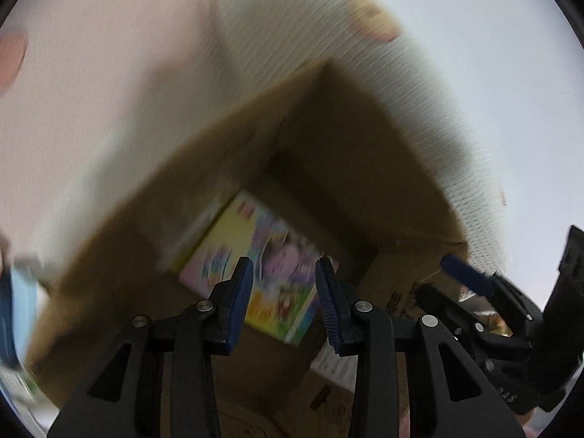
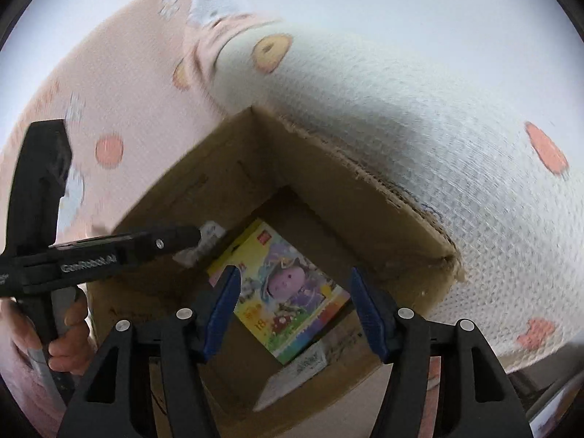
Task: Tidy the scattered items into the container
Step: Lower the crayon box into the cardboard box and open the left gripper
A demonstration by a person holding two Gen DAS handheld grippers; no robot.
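Both claws hang with jaws parted and empty over the open cardboard box (image 2: 328, 168), the right claw (image 2: 295, 310) wide, the left claw (image 1: 284, 299) narrower, apparently because the colourful toy box (image 2: 288, 288) already lies flat on its floor, toward 6 o'clock.
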